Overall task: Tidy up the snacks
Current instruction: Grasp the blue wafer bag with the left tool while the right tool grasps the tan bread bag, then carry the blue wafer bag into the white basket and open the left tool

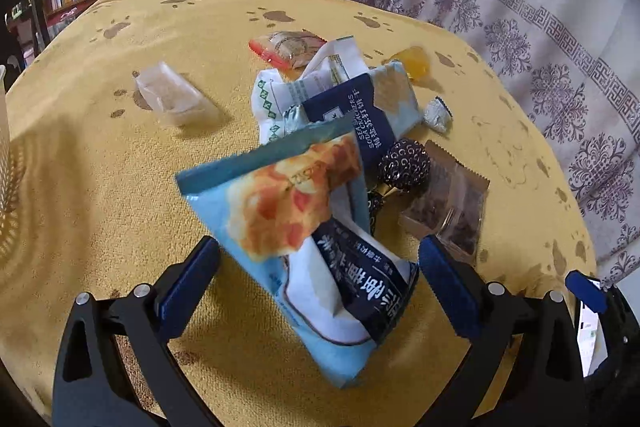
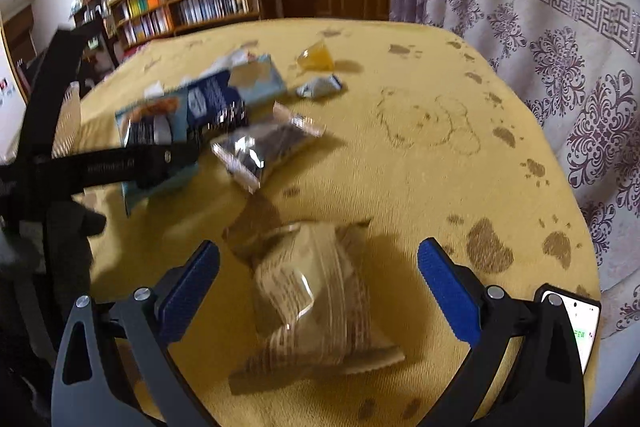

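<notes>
A light-blue snack packet (image 1: 280, 211) with a biscuit picture leans tilted against the snack pile, between the blue fingers of my left gripper (image 1: 319, 246), which is open; the right finger (image 1: 444, 279) is at the packet's edge. Behind the light-blue packet lie a navy cracker packet (image 1: 360, 115), a white-and-green packet (image 1: 280, 91) and a dark round candy (image 1: 404, 163). In the right wrist view a tan striped packet (image 2: 316, 303) lies flat on the cloth between the fingers of my open right gripper (image 2: 319, 247), touching neither. The left gripper's black frame (image 2: 112, 167) shows at the left there.
The yellow paw-print tablecloth (image 1: 100, 187) also carries a clear packet (image 1: 176, 99), a red-edged packet (image 1: 284, 47), an orange jelly (image 1: 412, 63), a small silver packet (image 1: 438, 115) and a brown packet (image 1: 448, 211). A white slotted basket (image 1: 8, 155) stands at the left edge. A curtain (image 2: 560, 67) hangs along the right.
</notes>
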Tool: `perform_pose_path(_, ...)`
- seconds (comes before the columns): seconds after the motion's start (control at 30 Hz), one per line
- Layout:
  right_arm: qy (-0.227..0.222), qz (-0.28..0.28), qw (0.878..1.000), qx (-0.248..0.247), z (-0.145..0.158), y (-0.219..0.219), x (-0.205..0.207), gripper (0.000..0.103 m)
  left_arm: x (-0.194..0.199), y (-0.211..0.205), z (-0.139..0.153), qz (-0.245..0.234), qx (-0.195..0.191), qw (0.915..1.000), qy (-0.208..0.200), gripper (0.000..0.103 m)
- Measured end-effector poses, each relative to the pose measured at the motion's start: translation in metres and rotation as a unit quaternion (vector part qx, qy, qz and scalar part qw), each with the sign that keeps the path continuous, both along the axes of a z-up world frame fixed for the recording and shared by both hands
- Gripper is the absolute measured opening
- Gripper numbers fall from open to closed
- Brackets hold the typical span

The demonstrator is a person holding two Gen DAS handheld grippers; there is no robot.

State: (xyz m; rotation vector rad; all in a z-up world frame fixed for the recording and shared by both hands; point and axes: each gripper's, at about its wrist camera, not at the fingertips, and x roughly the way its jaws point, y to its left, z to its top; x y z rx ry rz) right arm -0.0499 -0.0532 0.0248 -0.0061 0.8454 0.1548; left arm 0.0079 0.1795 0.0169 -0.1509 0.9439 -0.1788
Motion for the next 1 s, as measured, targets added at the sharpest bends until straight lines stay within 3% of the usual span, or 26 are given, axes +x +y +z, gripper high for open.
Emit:
perform_pose_path(0.17,0.024,0.000,1.000,-0.014,-0.013,0.001,0.001,0.098,0.000,-0.002,-0.001,-0.003,0.008,1.0000,-0.004,0.100)
perform_pose_path(0.3,0.038,0.001,0.999,-0.004,-0.021,0.000,0.004,0.098,-0.003,-0.001,0.003,-0.010,0.006,0.9999,-0.012,0.072)
perform_pose_path(0.37,0.039,0.000,0.999,-0.006,-0.023,0.001,0.004,0.097,-0.003,0.002,0.004,-0.015,-0.009,0.9998,-0.010,0.065)
perform_pose_path(0.67,0.028,0.007,0.999,-0.019,-0.016,0.007,0.000,0.056,-0.014,0.013,0.015,-0.010,-0.017,0.9996,-0.022,0.048)
perform_pose_path(0.77,0.029,0.003,1.000,-0.011,-0.014,0.005,0.001,0.055,-0.022,0.015,0.025,-0.009,-0.009,0.9991,-0.041,0.046)
perform_pose_path(0.83,0.029,-0.002,1.000,-0.004,-0.012,0.003,0.001,0.054,-0.026,0.016,0.032,-0.011,-0.008,0.9986,-0.050,0.034)
perform_pose_path(1.0,0.011,-0.003,1.000,0.015,0.000,0.002,-0.003,0.054,-0.032,0.023,0.043,-0.012,-0.010,0.9978,-0.064,0.034)
